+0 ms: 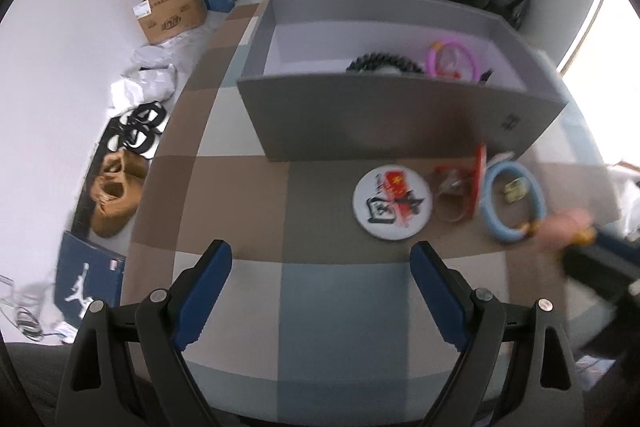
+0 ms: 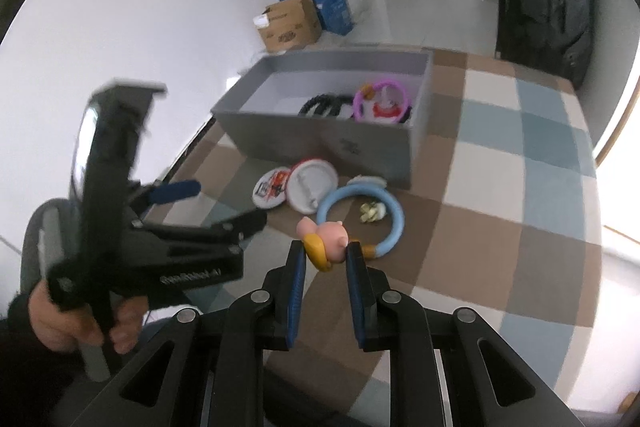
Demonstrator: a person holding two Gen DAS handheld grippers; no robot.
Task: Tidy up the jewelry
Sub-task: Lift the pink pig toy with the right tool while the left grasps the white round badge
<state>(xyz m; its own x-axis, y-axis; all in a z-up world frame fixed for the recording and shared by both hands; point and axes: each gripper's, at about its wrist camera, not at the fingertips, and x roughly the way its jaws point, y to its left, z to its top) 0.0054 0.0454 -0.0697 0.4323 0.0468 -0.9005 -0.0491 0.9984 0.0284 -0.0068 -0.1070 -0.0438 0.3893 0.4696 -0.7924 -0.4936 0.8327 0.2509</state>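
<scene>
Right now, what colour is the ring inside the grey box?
Purple ring, clearest in the right wrist view.

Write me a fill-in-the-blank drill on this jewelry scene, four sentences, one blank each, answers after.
1. The right gripper is shut on the pig charm of the ____ bracelet.
2. The purple bracelet lies inside the grey ____.
3. The left gripper holds nothing; its jaws stand ____.
4. The round badge lies on the checked cloth, ____ the box.

Missing words: blue; box; open; outside
</scene>
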